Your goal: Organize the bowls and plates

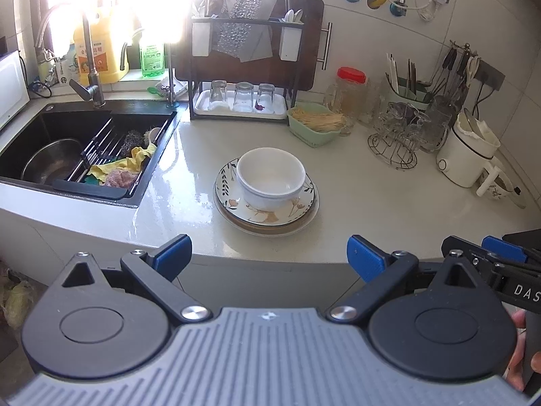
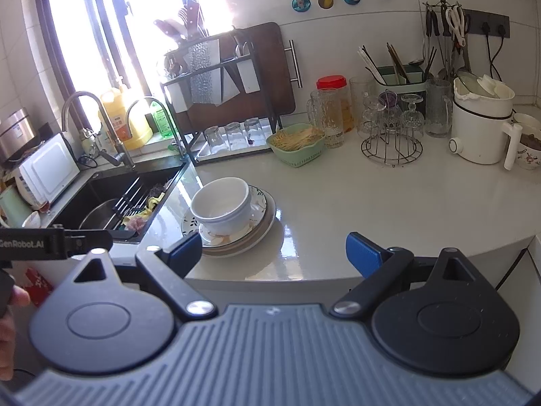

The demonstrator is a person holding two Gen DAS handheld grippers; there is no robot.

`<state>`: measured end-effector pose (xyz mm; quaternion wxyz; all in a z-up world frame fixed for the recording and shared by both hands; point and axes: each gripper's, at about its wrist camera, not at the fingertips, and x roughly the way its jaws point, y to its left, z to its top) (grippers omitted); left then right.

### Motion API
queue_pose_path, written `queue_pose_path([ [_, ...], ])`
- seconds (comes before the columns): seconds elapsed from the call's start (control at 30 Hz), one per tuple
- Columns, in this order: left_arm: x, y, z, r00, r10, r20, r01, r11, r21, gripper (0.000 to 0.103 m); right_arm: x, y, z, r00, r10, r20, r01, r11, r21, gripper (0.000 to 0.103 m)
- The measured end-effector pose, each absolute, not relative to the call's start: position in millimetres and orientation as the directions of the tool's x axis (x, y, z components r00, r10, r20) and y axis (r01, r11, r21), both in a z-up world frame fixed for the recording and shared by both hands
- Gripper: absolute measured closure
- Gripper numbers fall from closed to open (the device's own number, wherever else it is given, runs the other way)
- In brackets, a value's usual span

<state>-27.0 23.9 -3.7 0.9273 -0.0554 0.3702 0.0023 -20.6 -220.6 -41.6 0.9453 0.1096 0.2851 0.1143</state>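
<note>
Two nested white bowls [image 1: 270,177] sit on a stack of plates [image 1: 236,199] on the pale counter; the top plate has a leaf and flower pattern. The same bowls [image 2: 223,204] and plates [image 2: 260,216] show in the right wrist view. My left gripper [image 1: 268,257] is open and empty, held off the counter's front edge, short of the stack. My right gripper [image 2: 274,252] is open and empty, in front of the counter with the stack ahead to its left. Part of the right gripper [image 1: 500,253] shows at the right edge of the left wrist view.
A black sink [image 1: 67,149] with a metal bowl, rack and cloths lies left. At the back stand a dish rack with upturned glasses [image 1: 243,96], a green basket [image 1: 314,123], a red-lidded jar [image 1: 350,94], a wire glass stand [image 1: 395,138] and a white kettle [image 1: 470,155].
</note>
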Motion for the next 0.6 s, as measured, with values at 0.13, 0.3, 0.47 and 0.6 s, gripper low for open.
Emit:
queue_pose_path([
  [0.13, -22, 21, -2, 0.728, -0.025, -0.686, -0.053, 0.994, -0.093, 0.003, -20, -220, -39, 0.817, 0.278, -0.505, -0.157, 0.95, 0.269, 0.01],
  [0.3, -15, 20, -1, 0.726, -0.018, -0.688, -0.054, 0.995, -0.083, 0.003, -10, -221, -42, 0.809, 0.278, -0.517, -0.152, 0.95, 0.273, 0.01],
  [0.47, -17, 25, -1, 0.728, 0.003, -0.686, -0.075, 0.994, -0.076, 0.003, -5, -221, -46, 0.801, 0.281, -0.529, -0.141, 0.947, 0.29, 0.01],
  [0.6, -18, 33, -8, 0.716, 0.017, -0.698, -0.113, 0.989, -0.091, 0.003, -7, -215, -48, 0.798, 0.279, -0.533, -0.152, 0.951, 0.27, 0.01],
])
